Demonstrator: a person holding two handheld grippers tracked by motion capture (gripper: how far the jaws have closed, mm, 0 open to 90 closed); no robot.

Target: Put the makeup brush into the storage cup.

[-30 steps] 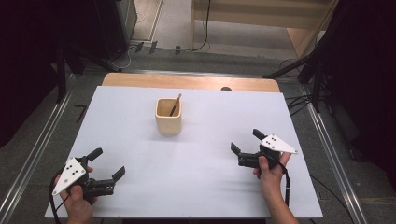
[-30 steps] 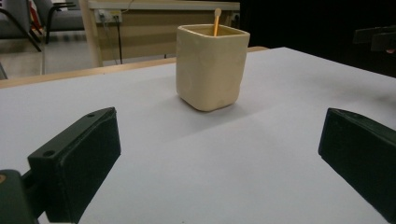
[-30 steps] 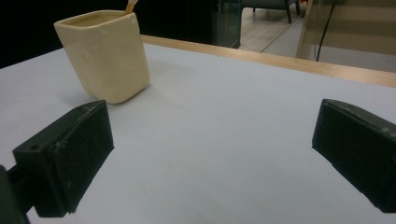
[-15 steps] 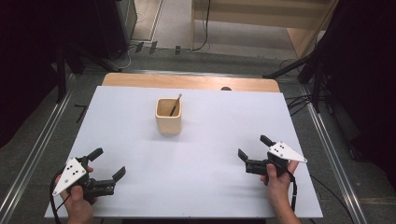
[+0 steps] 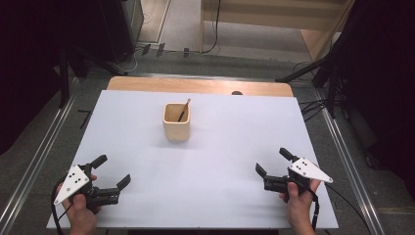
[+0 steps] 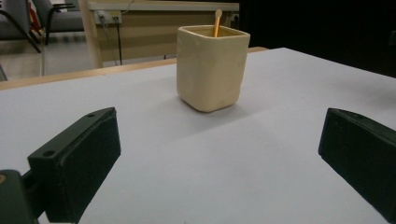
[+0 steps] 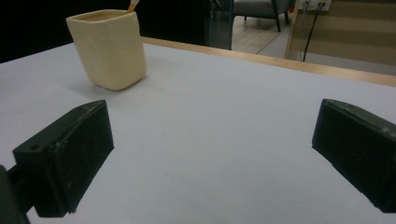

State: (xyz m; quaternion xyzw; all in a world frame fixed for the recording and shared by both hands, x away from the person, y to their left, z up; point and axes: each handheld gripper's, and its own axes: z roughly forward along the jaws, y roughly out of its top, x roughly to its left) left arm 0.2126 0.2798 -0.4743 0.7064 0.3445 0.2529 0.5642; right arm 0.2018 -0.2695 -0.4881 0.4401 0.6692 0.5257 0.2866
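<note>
Cup [image 5: 176, 122] w/ stick [image 5: 183, 110] upright — both tongs agape.

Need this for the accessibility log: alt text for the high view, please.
A cream square cup with a thin wooden stick leaning inside stands alone near the far middle of a white table. At the near edge, a person's hands hold the left gripper and the right gripper, both with jaws open and holding nothing, well short of the cup.

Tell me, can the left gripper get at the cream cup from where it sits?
Probably yes: the left gripper is open and empty, pointed toward the cup, with only bare white table between them.
</note>
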